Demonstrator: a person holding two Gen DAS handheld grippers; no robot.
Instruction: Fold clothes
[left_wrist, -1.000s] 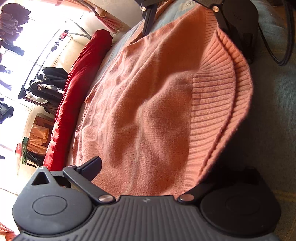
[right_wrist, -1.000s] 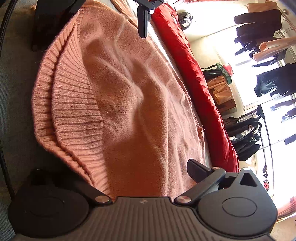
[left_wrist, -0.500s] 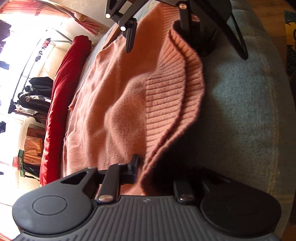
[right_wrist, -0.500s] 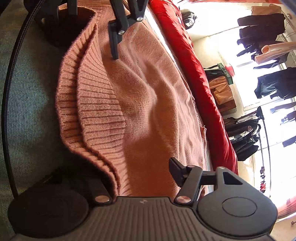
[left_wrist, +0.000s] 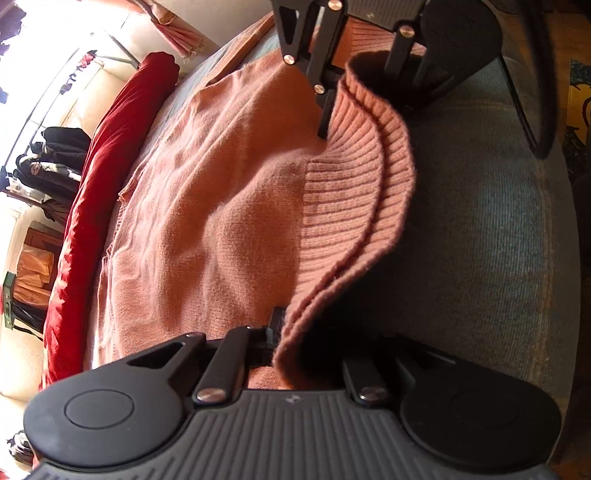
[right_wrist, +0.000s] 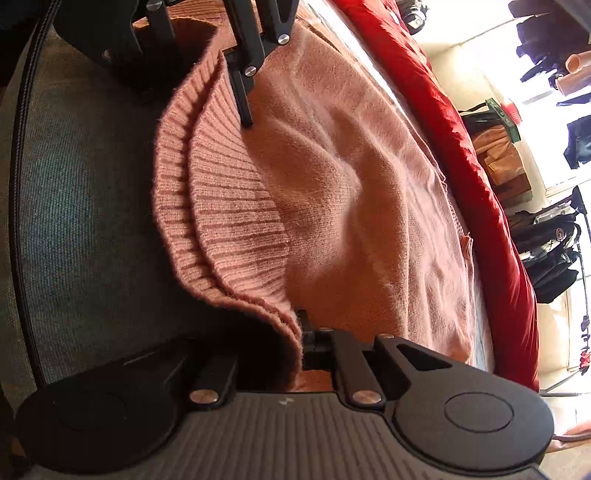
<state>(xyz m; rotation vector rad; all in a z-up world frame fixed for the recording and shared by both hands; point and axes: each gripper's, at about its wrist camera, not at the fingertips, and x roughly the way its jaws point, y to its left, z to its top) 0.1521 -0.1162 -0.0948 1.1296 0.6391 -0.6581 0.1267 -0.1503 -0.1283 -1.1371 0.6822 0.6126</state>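
Note:
A salmon-pink knitted sweater (left_wrist: 221, 221) (right_wrist: 351, 203) lies spread on a grey-blue cushion (left_wrist: 498, 240). Its ribbed hem (left_wrist: 343, 206) (right_wrist: 229, 206) is raised into a double-layered arc between the two grippers. My left gripper (left_wrist: 284, 332) is shut on one end of the hem; it shows at the top of the right wrist view (right_wrist: 245, 122). My right gripper (right_wrist: 300, 332) pinches the other end, its jaws closing with the pads pressed on the fabric; it appears at the top of the left wrist view (left_wrist: 325, 125).
A rolled red blanket (left_wrist: 110, 166) (right_wrist: 461, 129) runs along the sweater's far side. Beyond it stands a clothes rack with dark garments (left_wrist: 51, 166) (right_wrist: 546, 251). A black cable (right_wrist: 18, 184) (left_wrist: 524, 110) crosses the cushion by the hem.
Both grippers went from wide open around the hem to pinched on it. The hem has bunched up and risen off the cushion between them.

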